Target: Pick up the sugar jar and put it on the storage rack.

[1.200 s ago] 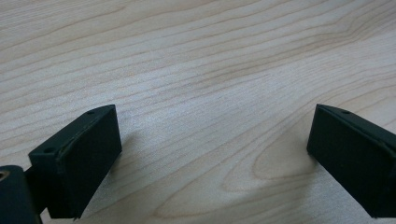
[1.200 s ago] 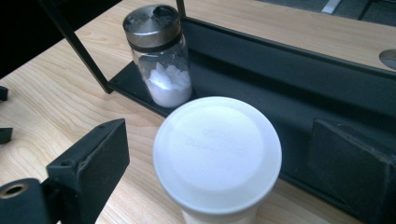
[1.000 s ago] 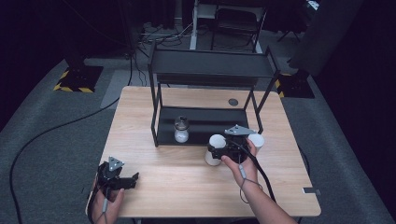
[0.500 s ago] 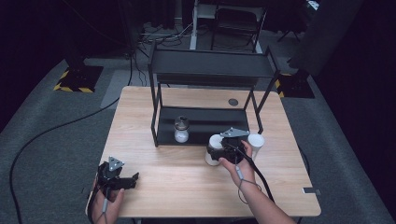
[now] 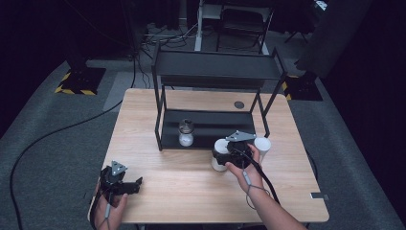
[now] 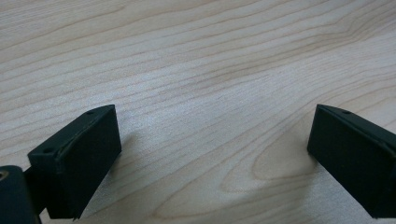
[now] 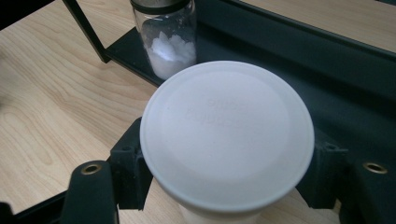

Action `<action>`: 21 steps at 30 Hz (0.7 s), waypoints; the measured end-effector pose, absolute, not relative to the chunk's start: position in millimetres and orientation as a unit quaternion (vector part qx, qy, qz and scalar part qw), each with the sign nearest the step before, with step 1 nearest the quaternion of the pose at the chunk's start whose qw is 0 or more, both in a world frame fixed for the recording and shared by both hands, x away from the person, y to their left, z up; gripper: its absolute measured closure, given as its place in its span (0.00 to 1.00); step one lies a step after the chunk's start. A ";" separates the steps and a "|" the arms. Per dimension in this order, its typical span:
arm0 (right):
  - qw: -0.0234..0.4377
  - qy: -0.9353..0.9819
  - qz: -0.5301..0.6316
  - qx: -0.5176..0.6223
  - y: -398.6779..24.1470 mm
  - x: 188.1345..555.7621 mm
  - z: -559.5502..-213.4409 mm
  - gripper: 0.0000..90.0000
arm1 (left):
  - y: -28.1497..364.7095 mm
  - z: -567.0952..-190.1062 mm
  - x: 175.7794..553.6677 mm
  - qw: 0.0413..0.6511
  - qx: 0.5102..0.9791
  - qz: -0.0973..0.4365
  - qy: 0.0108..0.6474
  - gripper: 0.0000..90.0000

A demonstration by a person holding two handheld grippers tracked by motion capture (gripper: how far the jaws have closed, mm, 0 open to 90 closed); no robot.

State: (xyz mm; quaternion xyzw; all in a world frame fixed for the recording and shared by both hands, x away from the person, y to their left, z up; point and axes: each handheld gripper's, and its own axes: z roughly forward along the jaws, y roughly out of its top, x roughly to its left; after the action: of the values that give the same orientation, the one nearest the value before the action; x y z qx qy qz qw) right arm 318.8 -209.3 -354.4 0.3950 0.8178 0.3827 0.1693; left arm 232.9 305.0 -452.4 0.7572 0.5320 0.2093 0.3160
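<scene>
The right gripper had its jaws clamped around a white lidded plastic cup near the light wooden worktop's right edge; the left gripper rested wide open. Squeezing might buckle the cup.

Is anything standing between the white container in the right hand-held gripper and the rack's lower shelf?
Nothing visible. The white container sits just before the lower shelf, with open shelf behind it; the glass jar stands off to the left.
</scene>
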 end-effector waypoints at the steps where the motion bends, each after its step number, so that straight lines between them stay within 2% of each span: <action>1: 0.169 0.818 0.384 0.395 -209.4 318.8 -353.3 0.36 | 304.9 -452.3 232.8 0.316 0.757 0.209 0.532 0.03; 21: 0.188 0.807 0.405 0.386 -211.6 318.5 -315.1 0.36 | 304.7 -452.0 233.5 0.315 0.758 0.209 0.532 0.02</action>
State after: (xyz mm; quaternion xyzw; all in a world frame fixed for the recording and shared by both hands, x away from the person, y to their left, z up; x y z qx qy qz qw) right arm 318.5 -211.6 -315.1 0.3864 0.8070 0.4050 0.1883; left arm 233.5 304.7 -452.0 0.7581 0.5317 0.2088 0.3146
